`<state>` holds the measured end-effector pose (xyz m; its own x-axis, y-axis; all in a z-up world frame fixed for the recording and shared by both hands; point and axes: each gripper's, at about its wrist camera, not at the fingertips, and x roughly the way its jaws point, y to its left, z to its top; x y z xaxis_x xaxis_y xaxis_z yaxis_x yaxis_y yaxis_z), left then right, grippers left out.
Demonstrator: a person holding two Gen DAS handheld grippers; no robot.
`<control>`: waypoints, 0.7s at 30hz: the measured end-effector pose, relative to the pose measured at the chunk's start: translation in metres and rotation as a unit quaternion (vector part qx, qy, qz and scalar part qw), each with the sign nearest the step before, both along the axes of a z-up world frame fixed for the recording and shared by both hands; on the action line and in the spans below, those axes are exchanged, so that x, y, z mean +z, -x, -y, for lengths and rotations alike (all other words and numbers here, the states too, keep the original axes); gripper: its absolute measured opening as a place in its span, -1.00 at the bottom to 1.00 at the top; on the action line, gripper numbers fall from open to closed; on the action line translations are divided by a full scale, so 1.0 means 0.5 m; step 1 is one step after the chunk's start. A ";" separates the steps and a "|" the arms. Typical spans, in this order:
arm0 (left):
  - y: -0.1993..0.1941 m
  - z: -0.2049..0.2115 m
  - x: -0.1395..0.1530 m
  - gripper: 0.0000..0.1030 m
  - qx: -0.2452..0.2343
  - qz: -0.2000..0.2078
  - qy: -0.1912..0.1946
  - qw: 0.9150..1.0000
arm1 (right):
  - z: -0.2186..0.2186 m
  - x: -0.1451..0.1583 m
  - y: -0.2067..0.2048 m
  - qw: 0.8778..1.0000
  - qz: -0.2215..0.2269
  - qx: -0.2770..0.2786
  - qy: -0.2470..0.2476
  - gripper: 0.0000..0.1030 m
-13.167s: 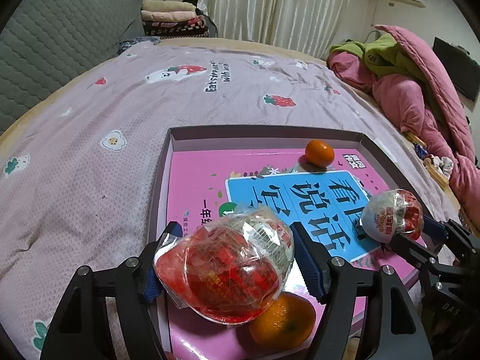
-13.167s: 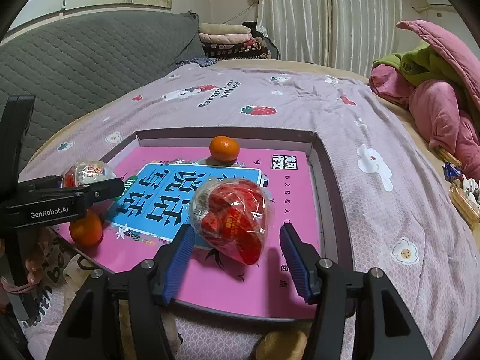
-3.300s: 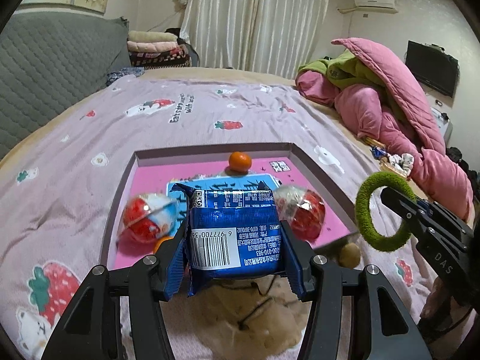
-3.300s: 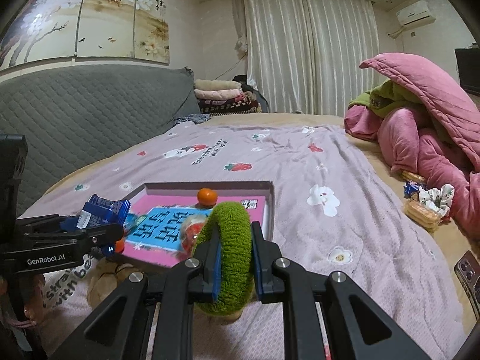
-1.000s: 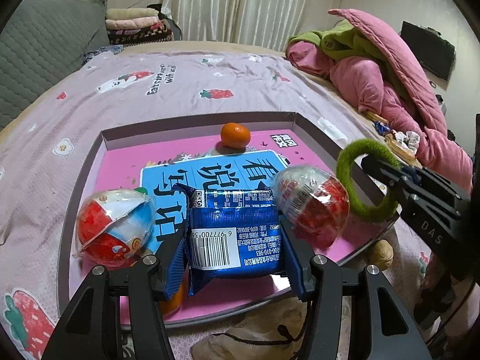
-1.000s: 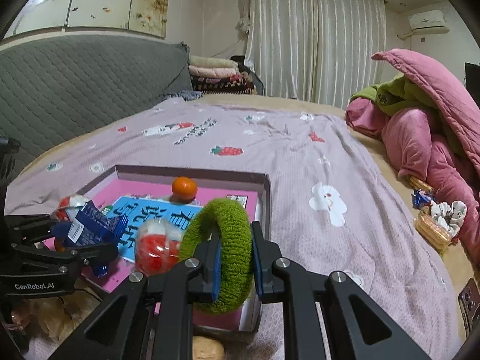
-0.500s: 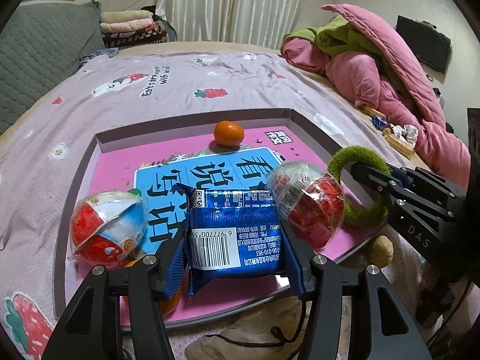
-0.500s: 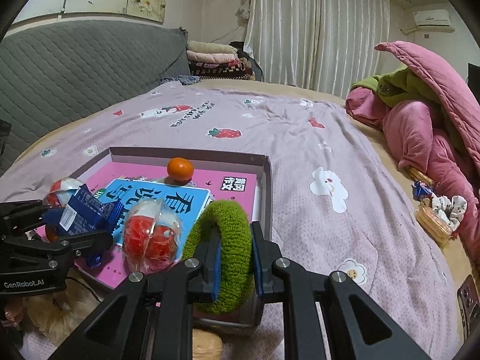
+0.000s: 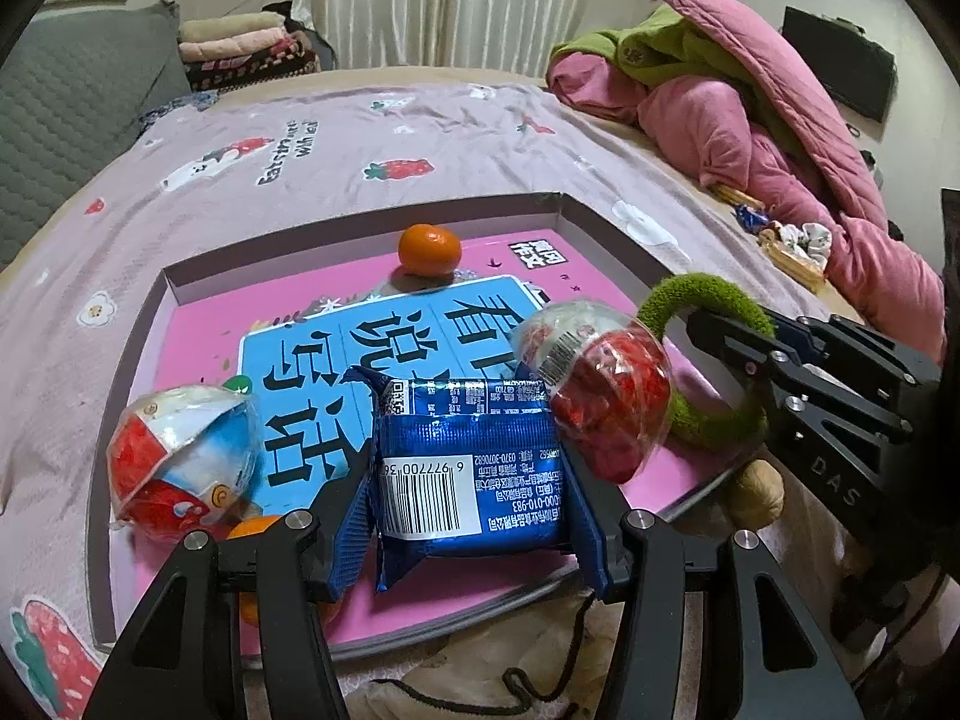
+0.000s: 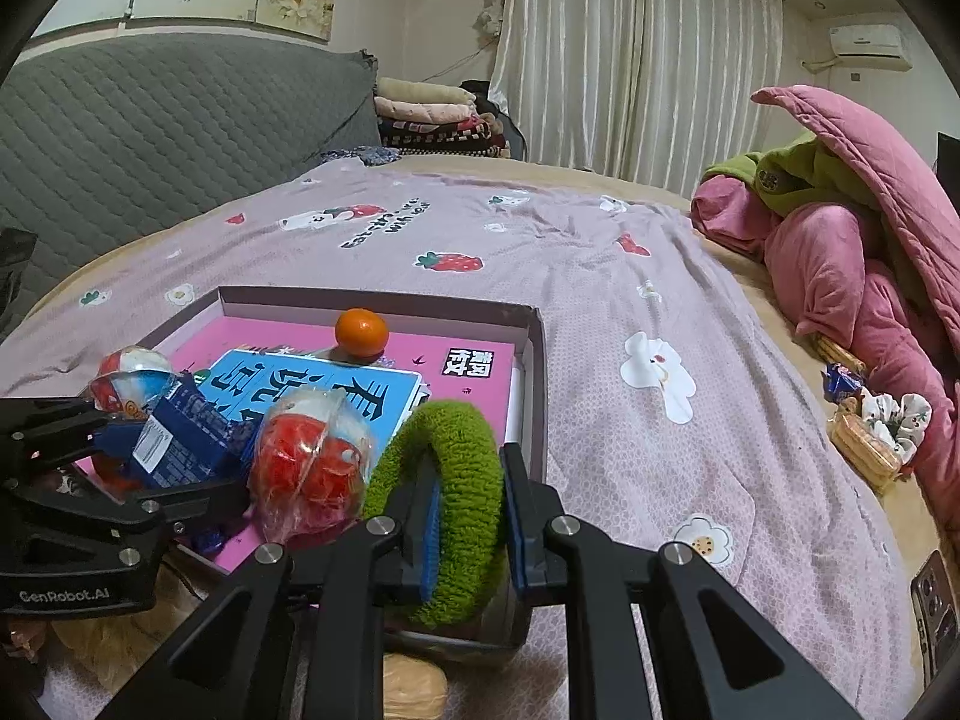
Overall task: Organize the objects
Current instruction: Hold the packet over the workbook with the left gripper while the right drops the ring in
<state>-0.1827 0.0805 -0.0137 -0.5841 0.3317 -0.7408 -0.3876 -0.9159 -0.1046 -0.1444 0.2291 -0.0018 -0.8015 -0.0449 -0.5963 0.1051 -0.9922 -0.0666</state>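
**Snack pack and green ring held over the box**

The left gripper [image 9: 471, 483] clenched a blue snack pack [image 9: 468, 462] between its jaws, barcode up, above the near edge of the shallow box [image 9: 360, 222]. The right gripper [image 10: 468, 516] gripped a fuzzy green ring [image 10: 447, 510], upright, over the box's near right corner. Inside the box lay a pink book with a blue panel [image 9: 384, 354] of Chinese characters, an orange [image 9: 429, 248] and two wrapped toy eggs [image 9: 600, 384]. The left gripper's body read "GenRobot.AI".

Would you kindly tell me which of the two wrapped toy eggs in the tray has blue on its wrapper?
The wrapped egg at the tray's left edge, red, white and blue. The other egg beside the green ring is red and white only.
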 end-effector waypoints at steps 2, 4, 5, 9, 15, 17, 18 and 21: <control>0.001 -0.001 -0.002 0.12 0.002 0.000 0.004 1.000 | -0.001 0.001 0.000 1.000 0.000 0.000 0.001 -0.66; 0.003 -0.001 -0.001 0.12 0.004 -0.001 0.005 1.000 | -0.002 0.001 0.000 1.000 0.000 -0.001 0.002 -0.66; 0.003 -0.001 -0.001 0.12 0.005 -0.002 0.006 1.000 | -0.002 0.001 -0.001 1.000 0.000 -0.001 0.002 -0.66; 0.007 0.003 -0.001 0.13 0.015 -0.008 0.016 1.000 | -0.005 0.001 0.000 1.000 0.001 -0.002 0.003 -0.62; 0.012 0.003 -0.001 0.14 0.017 -0.010 0.021 1.000 | -0.007 0.002 -0.001 1.000 0.002 -0.007 0.001 -0.46; 0.011 0.001 0.000 0.14 0.015 -0.011 0.026 0.999 | -0.009 0.003 -0.001 1.000 0.002 -0.010 0.001 -0.42; 0.011 -0.001 0.000 0.14 0.014 -0.012 0.027 0.999 | -0.010 0.003 -0.001 1.000 0.001 -0.011 0.002 -0.41; 0.012 -0.002 0.001 0.14 0.012 -0.009 0.023 1.000 | -0.015 0.005 -0.003 1.000 0.000 -0.017 0.003 -0.31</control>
